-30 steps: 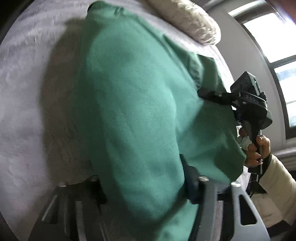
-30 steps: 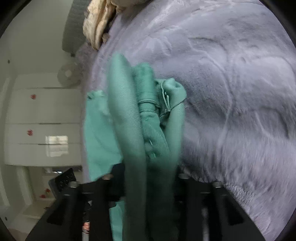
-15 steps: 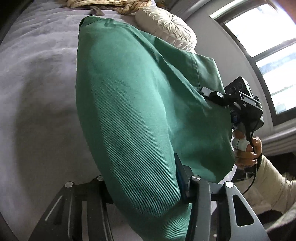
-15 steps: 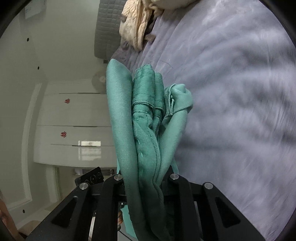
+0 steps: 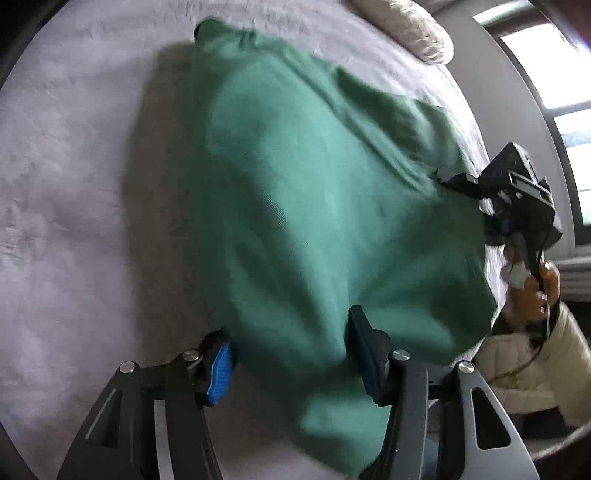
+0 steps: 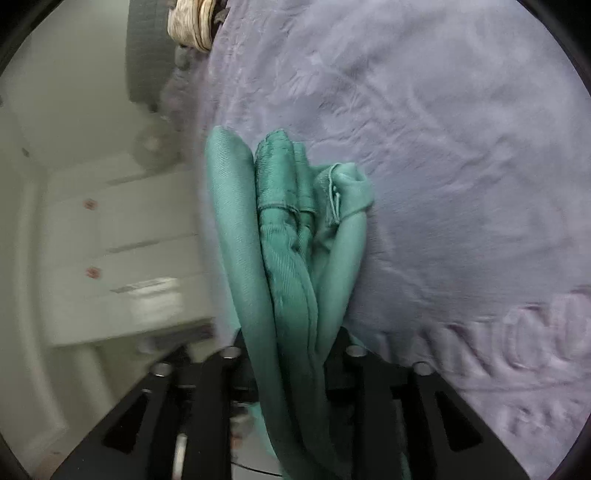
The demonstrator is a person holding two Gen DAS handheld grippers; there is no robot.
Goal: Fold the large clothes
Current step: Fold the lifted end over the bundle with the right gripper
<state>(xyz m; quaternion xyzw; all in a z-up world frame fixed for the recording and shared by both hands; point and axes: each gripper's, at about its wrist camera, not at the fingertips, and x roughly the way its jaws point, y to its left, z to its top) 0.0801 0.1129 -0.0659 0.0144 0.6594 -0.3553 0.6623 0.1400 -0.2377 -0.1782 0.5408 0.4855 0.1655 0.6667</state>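
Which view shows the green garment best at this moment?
The left wrist view: the green garment spreads over the grey bedspread, its whole draped body visible, though blurred. The right wrist view shows only a bunched edge, folds and a hem, between that hand-held gripper's fingers.

Both tongs, left (image 5: pixel 290 354) and right (image 6: pixel 291 354), opening.

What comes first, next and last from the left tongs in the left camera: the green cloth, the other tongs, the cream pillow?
1. Green cloth: right between the left tongs, which are opening.
2. Other tongs: off to the right, at the cloth's far edge.
3. Cream pillow: farthest, at the top of the bed.
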